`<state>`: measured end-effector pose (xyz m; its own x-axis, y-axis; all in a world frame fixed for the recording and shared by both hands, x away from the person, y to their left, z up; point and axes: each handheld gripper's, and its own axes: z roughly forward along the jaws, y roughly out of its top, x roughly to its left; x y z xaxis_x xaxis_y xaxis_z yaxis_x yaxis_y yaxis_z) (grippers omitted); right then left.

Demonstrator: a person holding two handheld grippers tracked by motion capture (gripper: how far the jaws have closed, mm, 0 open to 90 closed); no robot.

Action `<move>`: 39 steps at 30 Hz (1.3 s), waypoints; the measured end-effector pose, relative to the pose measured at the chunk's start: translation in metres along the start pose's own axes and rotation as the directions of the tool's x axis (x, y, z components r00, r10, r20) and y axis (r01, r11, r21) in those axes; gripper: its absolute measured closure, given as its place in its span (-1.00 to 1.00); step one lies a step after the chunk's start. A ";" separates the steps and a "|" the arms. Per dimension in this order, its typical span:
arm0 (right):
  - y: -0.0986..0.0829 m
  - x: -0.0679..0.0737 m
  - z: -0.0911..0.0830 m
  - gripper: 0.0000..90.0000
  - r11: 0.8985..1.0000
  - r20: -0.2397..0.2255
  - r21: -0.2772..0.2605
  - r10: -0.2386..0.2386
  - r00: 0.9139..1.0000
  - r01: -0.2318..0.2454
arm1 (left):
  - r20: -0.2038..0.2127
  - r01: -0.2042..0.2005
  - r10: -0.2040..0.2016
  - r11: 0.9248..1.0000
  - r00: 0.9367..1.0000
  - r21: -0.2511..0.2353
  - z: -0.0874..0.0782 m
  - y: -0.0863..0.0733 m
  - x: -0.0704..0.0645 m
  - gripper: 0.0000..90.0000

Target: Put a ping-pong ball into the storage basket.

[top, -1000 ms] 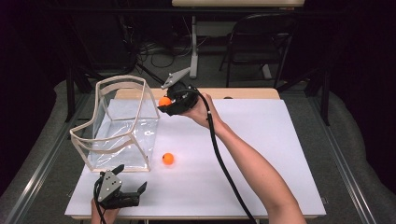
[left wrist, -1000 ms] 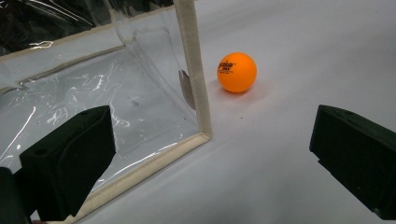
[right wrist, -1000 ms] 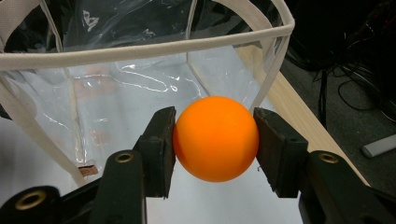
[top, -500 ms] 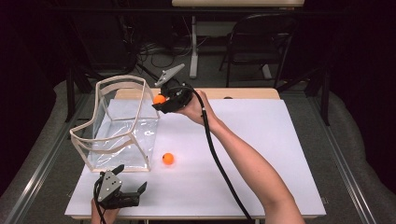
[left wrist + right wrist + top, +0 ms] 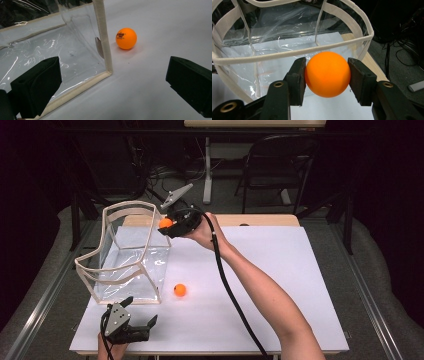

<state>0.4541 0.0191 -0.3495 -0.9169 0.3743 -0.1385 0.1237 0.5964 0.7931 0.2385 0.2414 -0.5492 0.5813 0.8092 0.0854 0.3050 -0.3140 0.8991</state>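
In the high view the right gripper sits in the upper middle of the frame, at the rim of the clear plastic bag with cream fabric edging, which stands open at the left of the white worktop. Its jaws are closed on a smooth orange ball, pressing it from both sides. In the right gripper view that ball fills the centre of the frame between the two black pads, just in front of the bag's near cream rim, with the open mouth of the bag beyond it.

A second orange ball with dark print lies on the worktop in the lower middle of the high view, just beside the bag's near corner. In the left gripper view this ball rests at upper centre, close to the bag's upright cream seam but apart from it.

The left gripper sits at the lower left of the high view, near the worktop's front edge. Its jaws stand wide apart with nothing between them.
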 end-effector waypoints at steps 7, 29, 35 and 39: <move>0.005 0.000 0.000 0.13 1.000 -0.002 -0.006 -0.003 1.000 0.003 | -0.001 0.004 -0.004 1.000 1.000 -0.002 0.000 0.000 0.000 -1.00; 0.022 0.007 0.005 0.13 1.000 -0.008 -0.011 -0.015 1.000 0.015 | -0.003 0.000 0.000 1.000 1.000 -0.001 0.000 -0.001 0.000 -1.00; 0.027 0.008 0.007 0.13 1.000 -0.006 -0.010 -0.018 1.000 0.018 | -0.003 -0.001 0.001 1.000 1.000 -0.001 0.000 -0.001 0.000 -1.00; 0.030 0.010 0.008 0.13 1.000 -0.009 -0.012 -0.025 1.000 0.025 | -0.004 0.000 0.000 1.000 1.000 -0.003 -0.001 -0.001 0.001 -1.00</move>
<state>0.4521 0.0466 -0.3319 -0.9231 0.3529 -0.1528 0.0964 0.5972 0.7963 0.2382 0.2425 -0.5496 0.5785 0.8110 0.0873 0.3028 -0.3128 0.9003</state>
